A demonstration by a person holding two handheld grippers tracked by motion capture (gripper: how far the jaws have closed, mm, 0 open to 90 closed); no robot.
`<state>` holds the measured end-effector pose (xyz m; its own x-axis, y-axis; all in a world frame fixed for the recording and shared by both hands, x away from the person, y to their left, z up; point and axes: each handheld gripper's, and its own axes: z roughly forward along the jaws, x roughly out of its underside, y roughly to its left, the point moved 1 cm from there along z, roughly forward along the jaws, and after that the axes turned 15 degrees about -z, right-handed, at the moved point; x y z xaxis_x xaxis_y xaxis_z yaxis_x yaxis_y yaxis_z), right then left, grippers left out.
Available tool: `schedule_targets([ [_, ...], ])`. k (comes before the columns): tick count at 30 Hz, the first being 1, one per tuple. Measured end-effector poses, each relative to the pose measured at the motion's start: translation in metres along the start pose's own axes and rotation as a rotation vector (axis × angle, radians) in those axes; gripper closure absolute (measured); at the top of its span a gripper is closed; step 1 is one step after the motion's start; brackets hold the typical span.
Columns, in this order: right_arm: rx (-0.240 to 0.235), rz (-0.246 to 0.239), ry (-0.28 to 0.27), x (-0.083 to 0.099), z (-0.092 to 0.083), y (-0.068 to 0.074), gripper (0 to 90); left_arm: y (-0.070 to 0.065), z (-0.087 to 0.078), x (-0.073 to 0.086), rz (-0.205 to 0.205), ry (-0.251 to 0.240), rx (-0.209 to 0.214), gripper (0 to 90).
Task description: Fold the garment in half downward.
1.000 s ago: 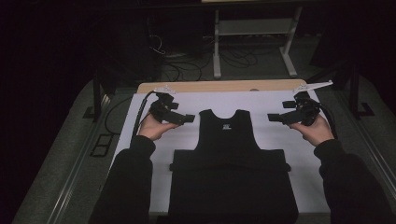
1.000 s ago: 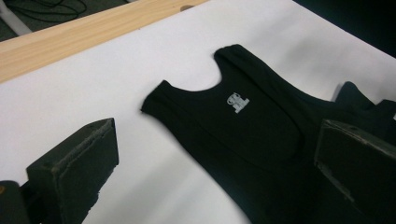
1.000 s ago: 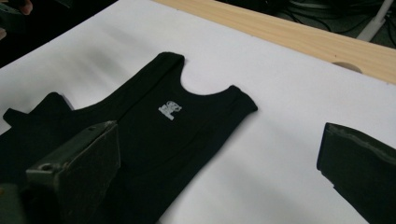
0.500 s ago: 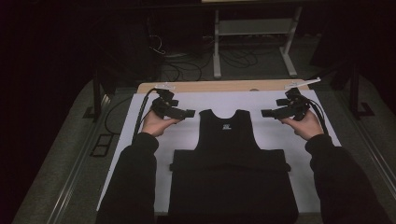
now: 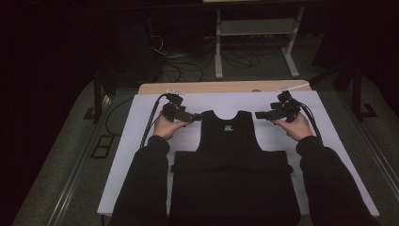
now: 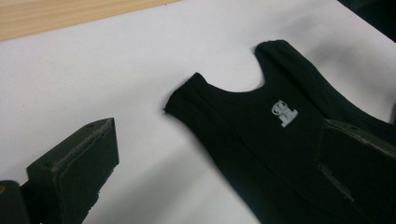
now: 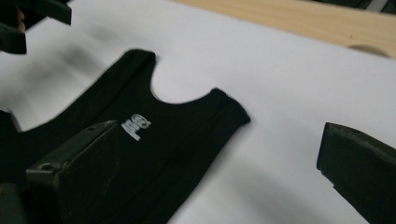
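Observation:
A black sleeveless top [image 5: 229,141] lies flat on the white sheet [image 5: 141,141], straps toward the far edge, its lower part folded up in a wide band. A small white label [image 6: 284,113] sits inside its neckline. My left gripper [image 5: 196,117] hovers by the top's left strap [image 6: 187,95], open, with nothing between its jaws. On the other side, my right gripper [image 5: 260,114] hangs open just off the right strap [image 7: 229,109]. The left gripper's dark tip [image 7: 44,11] appears in the far corner of the right gripper view.
The sheet covers a wooden table whose bare far edge [image 5: 226,87] shows beyond it. Cables trail from both grippers over the sheet. A metal stand [image 5: 254,42] and loose cables are on the dark floor behind.
Both grippers have moved inward toward the top's two straps, and both stay open. The top has not moved.

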<state>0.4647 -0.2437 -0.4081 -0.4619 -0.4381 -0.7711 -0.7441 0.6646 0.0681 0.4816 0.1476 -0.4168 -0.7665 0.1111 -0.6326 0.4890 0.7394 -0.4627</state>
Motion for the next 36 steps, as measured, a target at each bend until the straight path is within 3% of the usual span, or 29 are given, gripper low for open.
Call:
schedule_targets([
  [13,0.026,0.025,0.089,0.01,0.03,0.0,0.0,0.002,0.029,0.006,-0.04,-0.008,-0.013,0.0],
  [16,0.02,0.041,0.08,0.012,0.034,-0.001,3.6,0.003,0.034,0.007,-0.045,-0.008,-0.016,0.0],
  [20,0.024,0.062,0.072,0.013,0.039,-0.002,10.8,0.003,0.041,0.006,-0.04,0.028,-0.03,0.7],
  [25,0.024,0.049,0.105,0.014,0.047,0.002,17.8,-0.003,0.05,0.006,-0.049,0.018,-0.002,6.3],
  [28,0.03,0.042,0.119,0.013,0.051,0.005,19.4,-0.006,0.055,0.006,-0.038,0.039,-0.018,7.4],
  [32,0.039,0.02,0.127,0.009,0.058,0.009,25.5,-0.012,0.062,0.008,-0.052,0.039,-0.061,12.8],
  [36,0.059,0.011,0.128,0.005,0.063,0.013,33.7,-0.018,0.065,0.009,0.012,0.066,-0.128,18.4],
])
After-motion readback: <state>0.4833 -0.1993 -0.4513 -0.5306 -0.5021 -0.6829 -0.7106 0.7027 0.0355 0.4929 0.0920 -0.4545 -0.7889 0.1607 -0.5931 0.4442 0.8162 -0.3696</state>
